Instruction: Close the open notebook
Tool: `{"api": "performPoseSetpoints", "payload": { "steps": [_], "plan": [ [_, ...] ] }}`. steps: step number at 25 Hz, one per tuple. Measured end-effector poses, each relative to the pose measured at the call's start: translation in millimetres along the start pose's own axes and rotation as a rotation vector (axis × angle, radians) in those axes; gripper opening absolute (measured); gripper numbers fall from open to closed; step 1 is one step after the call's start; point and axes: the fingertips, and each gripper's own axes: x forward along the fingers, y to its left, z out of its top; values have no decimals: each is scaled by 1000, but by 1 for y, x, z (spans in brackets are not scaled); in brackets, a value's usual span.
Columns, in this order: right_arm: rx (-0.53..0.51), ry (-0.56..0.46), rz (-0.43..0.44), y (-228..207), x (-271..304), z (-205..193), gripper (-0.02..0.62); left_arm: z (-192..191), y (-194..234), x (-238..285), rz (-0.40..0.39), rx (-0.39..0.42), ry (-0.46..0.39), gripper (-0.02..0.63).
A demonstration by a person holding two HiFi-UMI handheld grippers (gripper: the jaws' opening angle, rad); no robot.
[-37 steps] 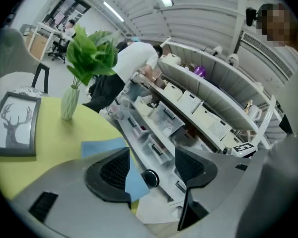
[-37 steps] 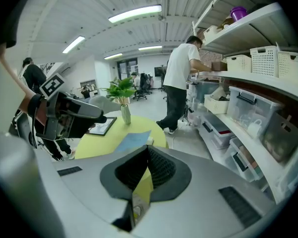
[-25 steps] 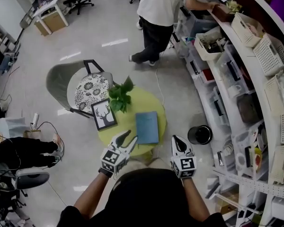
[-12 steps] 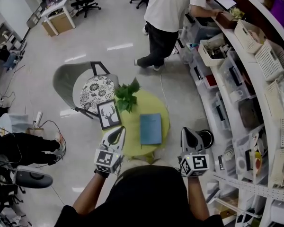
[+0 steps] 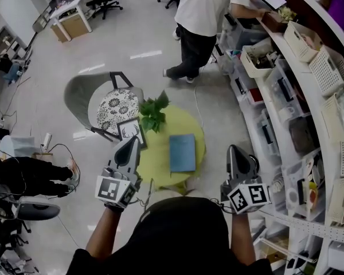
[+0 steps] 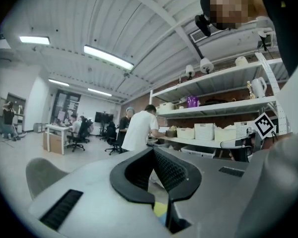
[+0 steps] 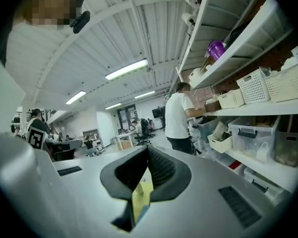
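- Both grippers are raised off the table since a second ago and sit wider apart in the head view. The left gripper (image 5: 132, 144) was splayed open then and is now clenched.
- Left gripper: its jaws meet at the tips with nothing between them. It points toward the far side, over the left edge of the round yellow-green table (image 5: 156, 160).
- Right gripper (image 5: 234, 151): its jaws are also pressed together and grasp nothing. It hangs just right of the table, apart from it.
- The blue notebook (image 5: 182, 152) lies closed and flat on the right half of the table, between the two grippers and touched by neither. Any print on its cover is too small to read.
- The left marker cube (image 5: 113, 191) and right marker cube (image 5: 249, 196) carry black-and-white square patterns, with no lettering.
- A framed deer picture (image 5: 129, 130) stands at the table's far left, partly behind the left gripper, and a leafy plant (image 5: 153, 112) stands just beside it.
- A chair (image 5: 80, 99) with a patterned cushion is at the far left.
- A person in a white shirt (image 5: 209, 7) stands far off at the shelving (image 5: 309, 96) on the right.
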Motion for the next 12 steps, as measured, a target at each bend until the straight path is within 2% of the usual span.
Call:
{"api": "performPoseSetpoints", "payload": {
  "steps": [4,9,12],
  "plan": [
    [-32,5,-6,-3,-2,1,2,3,-11,-2,-20,36,5,18],
    [-168,66,0,4,3,-10,2,10,-22,-2,-44,82,-1,18],
    [-201,83,19,11,4,-13,2,16,-28,-2,-62,96,-8,18]
  ]
}}
